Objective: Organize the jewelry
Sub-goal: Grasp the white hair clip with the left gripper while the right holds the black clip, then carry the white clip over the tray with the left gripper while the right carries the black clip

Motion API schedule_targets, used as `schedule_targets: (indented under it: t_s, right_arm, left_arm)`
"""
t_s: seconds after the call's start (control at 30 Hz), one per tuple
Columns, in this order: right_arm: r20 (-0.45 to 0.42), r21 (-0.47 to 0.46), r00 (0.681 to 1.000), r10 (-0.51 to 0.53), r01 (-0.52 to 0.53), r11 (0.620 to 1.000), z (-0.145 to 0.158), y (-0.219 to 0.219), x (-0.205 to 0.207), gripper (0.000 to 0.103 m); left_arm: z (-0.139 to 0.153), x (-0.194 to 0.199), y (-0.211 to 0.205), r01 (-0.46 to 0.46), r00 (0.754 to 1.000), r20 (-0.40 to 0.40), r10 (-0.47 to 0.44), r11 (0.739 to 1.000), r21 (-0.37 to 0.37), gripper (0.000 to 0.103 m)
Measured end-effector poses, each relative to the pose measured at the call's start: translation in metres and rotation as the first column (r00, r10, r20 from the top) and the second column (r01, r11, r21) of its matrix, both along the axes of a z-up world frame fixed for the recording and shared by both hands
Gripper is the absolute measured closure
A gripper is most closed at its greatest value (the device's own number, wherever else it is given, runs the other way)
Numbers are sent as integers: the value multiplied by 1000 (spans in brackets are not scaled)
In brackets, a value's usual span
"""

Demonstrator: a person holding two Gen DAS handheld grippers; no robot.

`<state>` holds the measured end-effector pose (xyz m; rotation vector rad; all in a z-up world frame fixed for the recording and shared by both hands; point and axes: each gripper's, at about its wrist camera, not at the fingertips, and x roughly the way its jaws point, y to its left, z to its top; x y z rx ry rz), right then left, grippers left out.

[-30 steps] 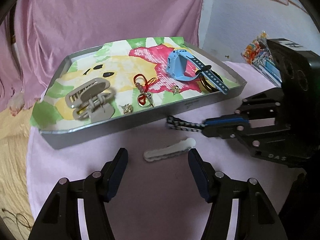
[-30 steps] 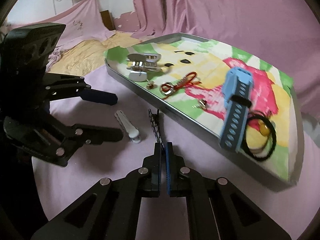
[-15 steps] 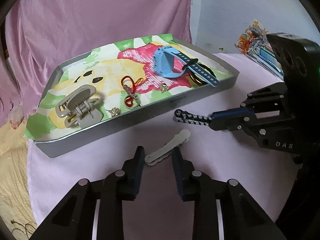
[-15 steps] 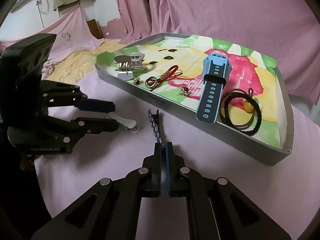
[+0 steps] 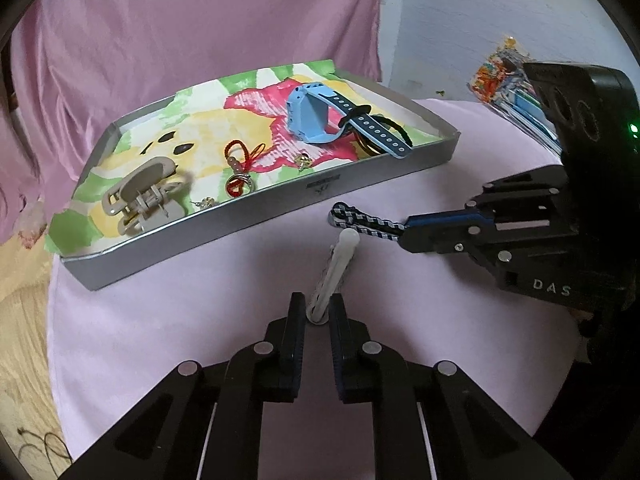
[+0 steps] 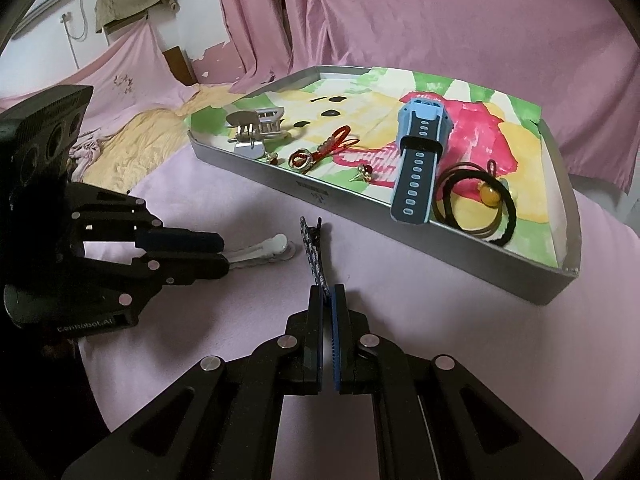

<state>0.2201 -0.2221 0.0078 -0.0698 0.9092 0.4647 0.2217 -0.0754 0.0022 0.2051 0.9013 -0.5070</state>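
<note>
On the pink-covered bench (image 5: 168, 320), in front of the grey tray (image 5: 256, 220), the left tongs (image 5: 318, 312) pinch the near end of a white hair clip (image 5: 336, 268), whose far end points toward the tray. Just beside it, the right tongs (image 6: 328, 300) are pressed together on a black-and-white patterned hair clip (image 6: 314, 252), held above the cloth. Inside the tray lie a beige claw clip (image 5: 140, 196), a red cord charm (image 5: 240, 172), a blue watch (image 5: 320, 116) and black hair ties (image 6: 476, 204).

Tray wall (image 5: 256, 216) blocks ahead; pink cloth (image 5: 160, 320) near side seems open.
</note>
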Motion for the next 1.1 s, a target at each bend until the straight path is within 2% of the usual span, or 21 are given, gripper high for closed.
schedule_targets:
  t_s: [0.17,0.53,0.93,1.1]
  right_arm:
    - [12,18,1000,-17,17,1000,2,-2,-5,100]
    - [50,61,998,-46,42,997,8,-8,-12,101]
    - [121,121,990,-66,51,991,22,-8,-21,101]
    - [160,136,983,-86,64,989,31,-9,-16,101]
  left_arm:
    - [0,-7,-3,-50,999,15,50,999,-4,92]
    - [1,-14,2,-104,994,12,105,992,-74,92]
    - [20,-18,22,-184,974,94,206,963,-195,92]
    - [26,-8,26,-224,963,100,252,947,-231,92]
